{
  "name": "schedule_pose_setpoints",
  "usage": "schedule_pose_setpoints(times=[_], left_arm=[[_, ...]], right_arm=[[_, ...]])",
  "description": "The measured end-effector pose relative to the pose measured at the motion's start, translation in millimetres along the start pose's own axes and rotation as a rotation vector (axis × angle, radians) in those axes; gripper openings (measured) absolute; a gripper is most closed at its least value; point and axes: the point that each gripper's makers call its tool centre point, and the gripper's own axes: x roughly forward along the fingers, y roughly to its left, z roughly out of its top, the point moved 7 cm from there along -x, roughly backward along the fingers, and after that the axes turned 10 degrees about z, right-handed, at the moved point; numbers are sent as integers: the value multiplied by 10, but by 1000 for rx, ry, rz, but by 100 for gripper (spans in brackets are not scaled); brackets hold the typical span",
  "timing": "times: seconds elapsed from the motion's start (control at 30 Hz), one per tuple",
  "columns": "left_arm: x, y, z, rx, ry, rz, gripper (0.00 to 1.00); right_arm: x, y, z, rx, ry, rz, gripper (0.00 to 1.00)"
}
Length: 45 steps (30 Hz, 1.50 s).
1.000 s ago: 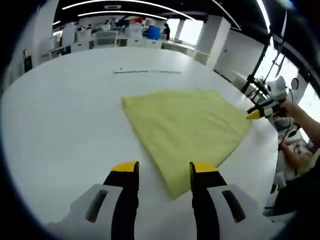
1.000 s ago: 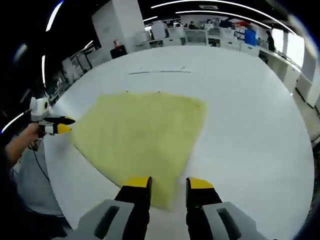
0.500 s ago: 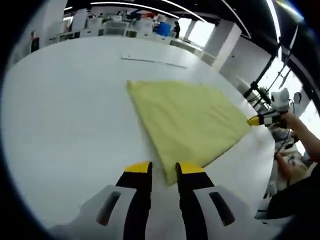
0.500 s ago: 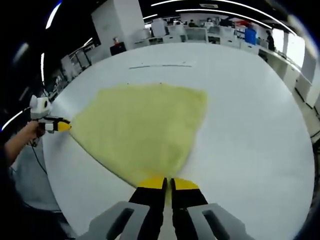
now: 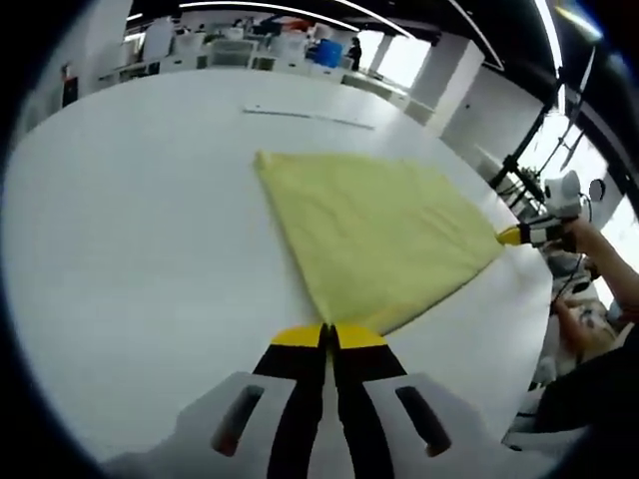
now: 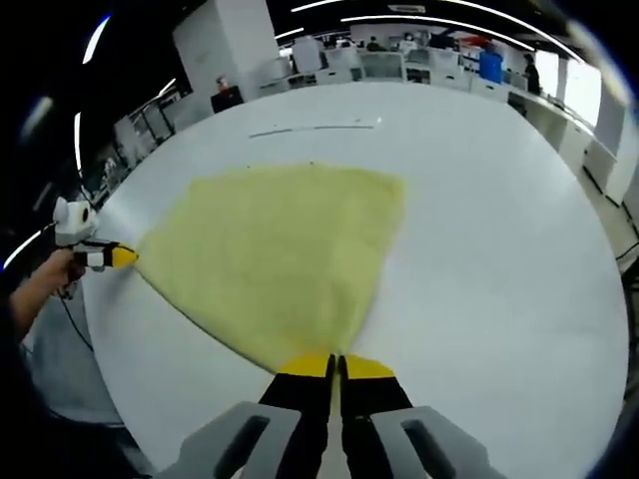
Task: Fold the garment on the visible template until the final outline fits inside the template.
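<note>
A yellow garment [image 5: 379,230] lies flat on the white table [image 5: 120,230], with one corner pointing toward each camera. In the left gripper view, my left gripper [image 5: 327,334] is shut on its near corner. My right gripper [image 5: 514,236] pinches the far right corner there. In the right gripper view, the garment [image 6: 285,249] spreads ahead and my right gripper [image 6: 335,364] is shut on its near tip. The left gripper [image 6: 118,256] holds the corner at the left edge. A thin line [image 5: 310,117] marks the table beyond the cloth, also seen as a line [image 6: 315,128].
The round table [image 6: 499,249] has wide bare surface around the cloth. A person's hand [image 5: 599,249] holds the gripper past the table's right edge. Desks and chairs [image 6: 399,65] stand far behind.
Both grippers went from open to shut on garment corners. The right one had shut half a second ago; the left one narrowed and has now shut. The cloth is pulled slightly tauter.
</note>
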Motion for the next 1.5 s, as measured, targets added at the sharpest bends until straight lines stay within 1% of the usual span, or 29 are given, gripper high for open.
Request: schedule_pose_setpoints(times=[0.17,0.4,0.47,0.6,0.73,0.93,1.07,1.17,1.3,1.37,1.43,1.5], left_arm=[[-47,-17,-39,11,2,1,0],[-104,-37,-114,3,-2,2,0],[-106,-35,-129,-7,-4,2,0],[-127,-46,-152,-1,-3,2,0],[-140,-45,-169,-23,-4,11,0],[-157,-46,-198,-25,-5,29,0],[-138,-49,-206,-27,-11,42,2],[-136,-56,-205,-24,-18,49,5],[-155,-71,-179,-11,-36,48,16],[-171,-81,-160,-5,-42,55,23],[-191,-100,-120,-8,-66,54,30],[-216,-138,-68,1,-105,33,34]], right_arm=[[-26,14,-47,7,-3,6,0],[-60,48,-116,12,-6,8,0],[-64,55,-135,9,-7,9,0],[-77,78,-167,-7,-8,6,0],[-90,86,-185,-10,-15,3,0],[-96,88,-196,-6,-37,-2,0],[-94,102,-220,-22,-27,-4,4],[-94,123,-227,-31,-29,3,9],[-103,153,-208,-49,-43,16,23],[-112,182,-186,-64,-58,26,29],[-118,216,-161,-68,-76,40,37],[-128,266,-124,-68,-102,70,42]])
